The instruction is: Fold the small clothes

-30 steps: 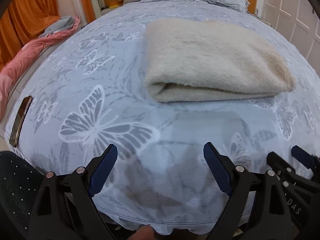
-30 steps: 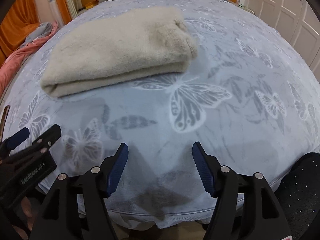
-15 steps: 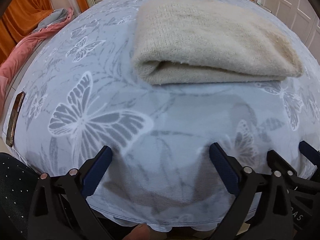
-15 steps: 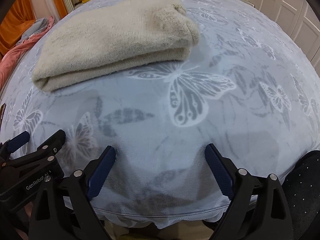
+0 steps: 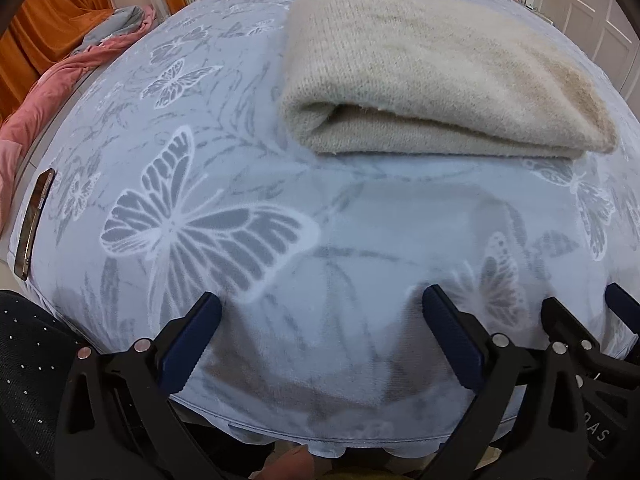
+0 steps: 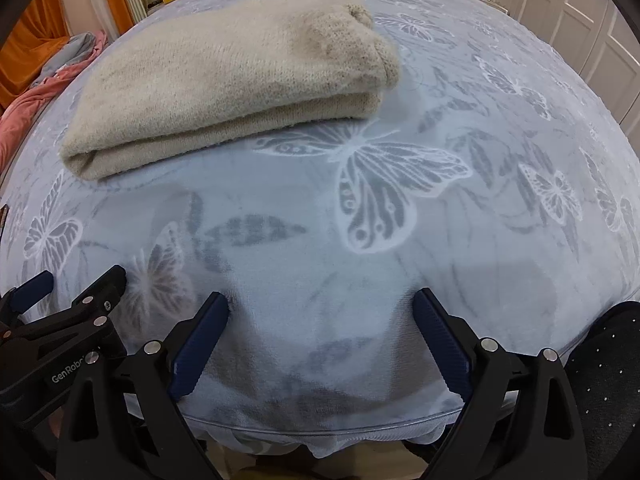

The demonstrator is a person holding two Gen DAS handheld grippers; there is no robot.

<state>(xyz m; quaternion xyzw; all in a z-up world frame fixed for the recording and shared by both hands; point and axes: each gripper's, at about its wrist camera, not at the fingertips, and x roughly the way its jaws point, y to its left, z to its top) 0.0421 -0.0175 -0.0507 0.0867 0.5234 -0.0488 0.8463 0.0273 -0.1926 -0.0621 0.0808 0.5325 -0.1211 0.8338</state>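
Even, soft indoor light in both views. Faint grey shadows fall on the bed [image 5: 360, 208] near its front edge. Strong fisheye bending and dark corners; slight softness throughout.

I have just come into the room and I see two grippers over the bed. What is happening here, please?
A person holds a gripper in each hand above a bed with a butterfly-print cover. A cream sweater lies folded on it, touched by neither gripper. The left gripper and the right gripper have just been opening; both are wide open with nothing between the jaws, near the bed's front edge. The folding looks done.
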